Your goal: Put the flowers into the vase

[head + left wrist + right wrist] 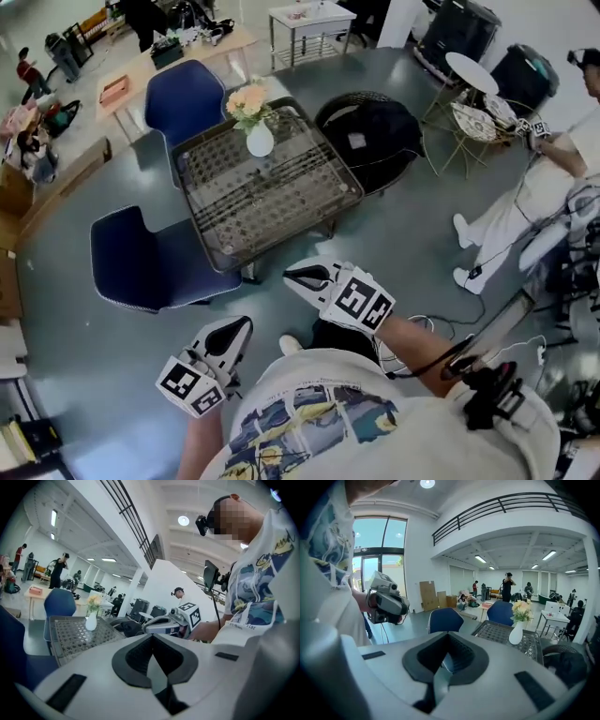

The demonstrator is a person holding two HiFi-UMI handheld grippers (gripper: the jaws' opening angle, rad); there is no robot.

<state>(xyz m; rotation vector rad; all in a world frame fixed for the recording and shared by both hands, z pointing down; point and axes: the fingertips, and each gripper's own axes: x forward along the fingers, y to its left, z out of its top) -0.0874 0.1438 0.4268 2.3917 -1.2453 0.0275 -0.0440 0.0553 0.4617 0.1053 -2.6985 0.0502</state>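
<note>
A white vase stands on the far part of a mesh-topped table, with pale orange flowers standing in it. Both grippers are held close to my body, well short of the table. My left gripper is shut with nothing in it, and my right gripper is shut and empty too. The left gripper view shows its jaws closed, the vase far off at the left. In the right gripper view the jaws are closed, the vase and flowers lying to the right.
Two blue chairs stand at the table's far and left sides. A black round seat sits right of the table. A person in white stands at the right, with cables on the floor by my feet.
</note>
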